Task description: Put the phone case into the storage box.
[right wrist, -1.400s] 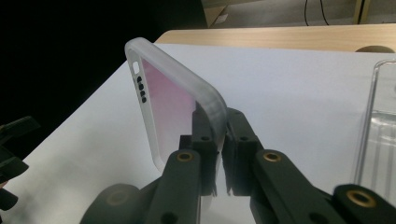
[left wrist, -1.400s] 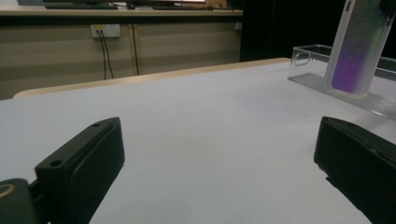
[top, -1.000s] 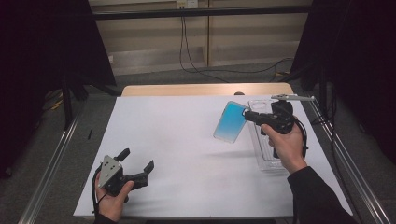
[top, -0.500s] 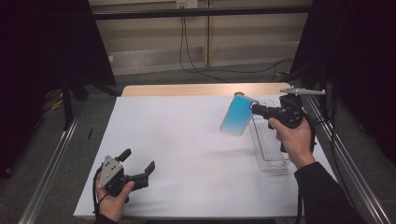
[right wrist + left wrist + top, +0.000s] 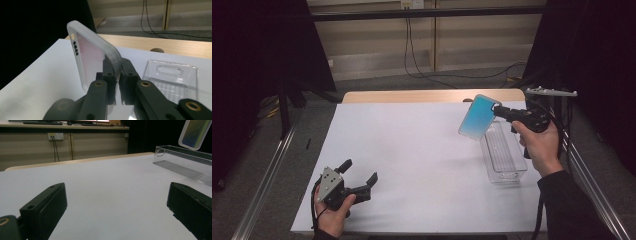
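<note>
- The right tool (image 5: 498,112) is clamped on the edge of a blue phone case (image 5: 478,117), holding it tilted in the air above the far end of the clear plastic tray (image 5: 504,156).
- The left tool (image 5: 360,179) rests low at the near left of the white tabletop (image 5: 412,150), jaws spread wide and empty.

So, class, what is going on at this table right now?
A person holds a gripper in each hand. The right gripper is shut on the edge of a blue phone case, lifted above a clear plastic tray on the white table. The left gripper rests open near the table's front edge, holding nothing.
</note>
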Motion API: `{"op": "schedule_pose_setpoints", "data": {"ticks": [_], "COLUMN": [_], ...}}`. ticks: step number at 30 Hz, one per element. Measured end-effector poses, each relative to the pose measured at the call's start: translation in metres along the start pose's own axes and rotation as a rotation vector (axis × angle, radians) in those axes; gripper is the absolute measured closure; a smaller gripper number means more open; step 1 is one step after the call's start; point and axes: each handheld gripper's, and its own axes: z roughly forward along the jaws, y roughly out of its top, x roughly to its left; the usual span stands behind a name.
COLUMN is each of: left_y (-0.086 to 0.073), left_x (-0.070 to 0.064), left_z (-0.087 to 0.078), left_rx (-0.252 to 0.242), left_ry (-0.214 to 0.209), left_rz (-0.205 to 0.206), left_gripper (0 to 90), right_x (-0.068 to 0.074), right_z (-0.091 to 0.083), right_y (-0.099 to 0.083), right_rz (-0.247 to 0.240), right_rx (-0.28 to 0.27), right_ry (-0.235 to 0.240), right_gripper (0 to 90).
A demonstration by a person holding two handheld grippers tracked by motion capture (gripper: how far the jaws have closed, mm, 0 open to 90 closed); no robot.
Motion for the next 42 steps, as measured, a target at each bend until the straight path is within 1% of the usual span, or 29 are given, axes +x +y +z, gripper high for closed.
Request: {"op": "schedule_pose_setpoints", "data": {"ticks": [2, 4, 7, 9, 12, 15, 16, 18, 19, 24, 30, 32, 34, 37, 39, 42], "left_y": [0.0, 0.0, 0.0, -0.001, -0.001, -0.001, -0.001, -0.001, -0.001, -0.002, -0.002, -0.002, -0.002, -0.002, -0.002, -0.002], "left_x": [0.0, 0.0, 0.0, 0.0, 0.0, 0.002, 0.002, 0.003, 0.002, 0.002, 0.003, 0.002, 0.002, 0.002, 0.0, -0.004], "left_z": [0.0, 0.0, 0.0, 0.0, 0.0, 0.0, 0.0, -0.001, 0.0, 0.0, 0.001, 0.001, 0.001, 0.001, 0.001, 0.001], "left_rx": [-0.001, 0.0, 0.0, -0.001, 0.0, 0.001, -0.002, 0.0, -0.001, 0.008, 0.008, 0.01, 0.01, 0.01, 0.012, 0.013], "left_ry": [-0.001, -0.002, -0.003, -0.004, -0.005, 0.002, 0.004, 0.008, 0.005, -0.005, -0.001, 0.001, -0.002, -0.001, -0.005, -0.013], "left_rz": [-0.002, 0.004, 0.001, -0.002, -0.001, 0.001, -0.006, -0.002, -0.007, 0.003, -0.006, 0.007, 0.006, 0.006, -0.003, 0.003], "left_gripper": [2.8, 2.8, 2.9, 2.9, 2.9, 2.8, 2.8, 2.8, 2.8, 2.9, 3.0, 2.9, 2.9, 2.9, 2.9, 2.9], "right_x": [-0.003, -0.007, -0.011, -0.014, -0.018, -0.022, -0.023, -0.025, -0.026, -0.031, -0.037, -0.039, -0.041, -0.044, -0.047, -0.05], "right_z": [-0.003, -0.006, -0.01, -0.012, -0.014, -0.015, -0.015, -0.016, -0.016, -0.019, -0.019, -0.019, -0.018, -0.019, -0.018, -0.016], "right_y": [0.002, 0.003, 0.006, 0.007, 0.008, 0.009, 0.009, 0.009, 0.009, 0.01, 0.011, 0.011, 0.01, 0.009, 0.009, 0.008], "right_rz": [-0.007, -0.008, -0.006, -0.014, -0.018, -0.026, -0.027, -0.03, -0.035, -0.047, -0.051, -0.06, -0.07, -0.069, -0.074, -0.077], "right_rx": [-0.008, -0.011, -0.022, -0.025, -0.023, -0.021, -0.023, -0.023, -0.022, -0.023, -0.024, -0.021, -0.019, -0.022, -0.02, -0.015], "right_ry": [-0.006, -0.02, -0.032, -0.043, -0.058, -0.068, -0.07, -0.079, -0.083, -0.105, -0.115, -0.126, -0.134, -0.144, -0.148, -0.163], "right_gripper": [84.3, 84.3, 84.3, 84.3, 84.3, 84.3, 84.3, 84.3, 84.3, 84.3, 84.3, 84.3, 84.3, 84.3, 84.3, 84.3]}}
